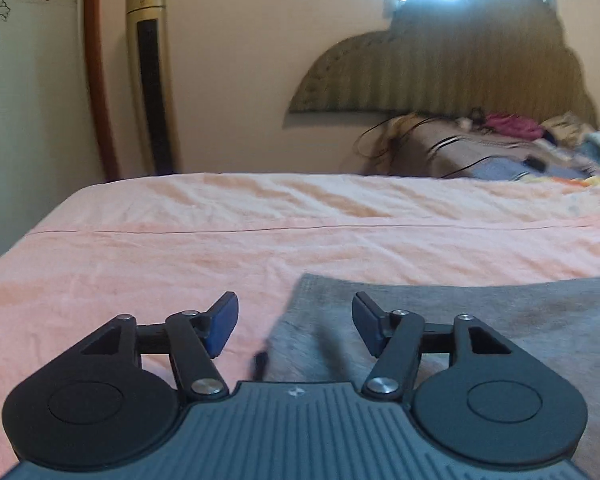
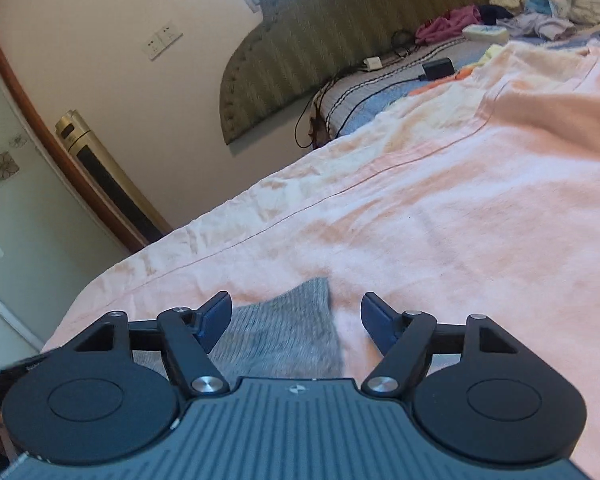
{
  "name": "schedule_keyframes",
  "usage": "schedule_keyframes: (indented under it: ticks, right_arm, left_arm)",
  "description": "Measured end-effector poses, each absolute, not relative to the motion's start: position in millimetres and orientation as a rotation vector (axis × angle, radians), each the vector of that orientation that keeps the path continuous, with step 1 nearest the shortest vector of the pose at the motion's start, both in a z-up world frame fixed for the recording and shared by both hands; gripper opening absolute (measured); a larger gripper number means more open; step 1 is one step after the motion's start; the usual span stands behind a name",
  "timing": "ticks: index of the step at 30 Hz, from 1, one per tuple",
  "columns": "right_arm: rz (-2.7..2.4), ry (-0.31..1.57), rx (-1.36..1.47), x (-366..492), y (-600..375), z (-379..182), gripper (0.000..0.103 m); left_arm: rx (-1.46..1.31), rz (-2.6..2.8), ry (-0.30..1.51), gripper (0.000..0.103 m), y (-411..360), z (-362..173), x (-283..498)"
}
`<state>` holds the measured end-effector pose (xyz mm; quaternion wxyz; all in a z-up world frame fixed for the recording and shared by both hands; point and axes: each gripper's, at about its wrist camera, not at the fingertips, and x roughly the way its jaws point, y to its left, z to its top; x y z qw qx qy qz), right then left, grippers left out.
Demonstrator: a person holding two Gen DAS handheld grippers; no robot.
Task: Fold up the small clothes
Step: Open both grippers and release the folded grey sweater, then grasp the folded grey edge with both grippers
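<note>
A small grey knit garment (image 1: 480, 312) lies flat on the pink bed cover (image 1: 220, 240). In the left wrist view its left edge runs between my fingers. My left gripper (image 1: 296, 320) is open, low over that edge, holding nothing. In the right wrist view the garment (image 2: 284, 332) shows a far corner between the fingers, on the pink cover (image 2: 460, 220). My right gripper (image 2: 296, 324) is open and empty, low over that corner.
A padded headboard (image 1: 440, 76) stands against the far wall. Piled clothes (image 2: 540, 0), a charger (image 2: 438, 69) and cables lie near it. A gold tower fan (image 1: 150, 80) stands beside a wooden door frame (image 1: 96, 72). The bed's left edge (image 1: 28, 232) drops off.
</note>
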<state>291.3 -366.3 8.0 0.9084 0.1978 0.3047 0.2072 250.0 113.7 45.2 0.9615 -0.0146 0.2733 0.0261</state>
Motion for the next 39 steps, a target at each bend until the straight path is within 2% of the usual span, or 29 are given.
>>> schedule_keyframes:
  ticks: [2,5,8,12,14,15,16,20,21,23,25,26,28,31,33,34,35,36,37,38,39]
  right_arm:
    - [0.489,0.627,0.317,271,-347,16,0.072]
    - [0.545,0.641,0.161,258,-304,17,0.074]
    - [0.488,0.688,-0.031,262,-280,-6,0.087]
    - [0.496,0.671,0.101,270,-306,-7,0.085]
    - [0.458,0.666,0.042,260,-297,-3,0.086]
    - [0.411,0.663,0.019,251,-293,2,0.088]
    - [0.369,0.665,0.028,239,-292,9,0.095]
    - [0.439,0.616,0.285,168,-329,26,0.103]
    - [0.448,0.627,0.366,147,-344,24,0.103]
    - [0.422,0.677,0.517,112,-369,12,0.103]
    - [0.363,0.733,0.639,84,-391,-7,0.102]
    - [0.372,0.701,0.685,71,-398,-13,0.099]
    - [0.377,0.668,0.716,61,-399,-16,0.102]
    - [0.382,0.709,0.750,87,-383,-16,0.103]
    - [0.382,0.708,0.759,107,-371,-17,0.103]
    - [0.374,0.705,0.733,115,-365,-15,0.102]
    - [0.392,0.723,0.721,123,-359,-15,0.091]
    - [0.400,0.744,0.717,131,-356,-18,0.085]
    - [0.393,0.748,0.702,135,-353,-19,0.069]
    - [0.391,0.762,0.685,139,-351,-20,0.054]
    - [0.393,0.773,0.679,141,-352,-21,0.049]
  left_arm:
    - [-0.022,-0.066,0.573,0.069,98,44,232]
    - [0.052,-0.064,0.705,0.070,72,21,237]
    - [0.010,-0.060,0.699,0.071,84,10,232]
    - [0.061,-0.065,0.658,0.072,102,7,213]
    - [0.025,-0.003,0.631,0.074,109,12,195]
    - [-0.019,0.040,0.621,0.073,112,16,184]
    - [-0.079,0.060,0.608,0.073,117,20,170]
    - [-0.398,-0.018,0.612,0.074,140,21,102]
    - [-0.470,-0.031,0.621,0.076,145,18,84]
    - [-0.594,-0.015,0.605,0.085,153,10,53]
    - [-0.757,-0.025,0.571,0.085,163,0,34]
    - [-0.830,-0.034,0.548,0.085,166,-4,29]
    - [-0.922,-0.064,0.523,0.087,171,-9,37]
    - [-1.062,-0.110,0.528,0.087,173,-15,70]
    - [-1.052,-0.080,0.560,0.086,168,-14,91]
    - [-1.038,-0.058,0.584,0.086,163,-12,101]
    - [-1.018,-0.055,0.594,0.086,160,-11,106]
    - [-0.995,-0.045,0.601,0.079,158,-11,110]
    - [-0.963,-0.026,0.611,0.063,156,-13,111]
    - [-0.936,-0.008,0.620,0.056,156,-14,110]
    - [-0.931,0.002,0.621,0.048,156,-15,109]
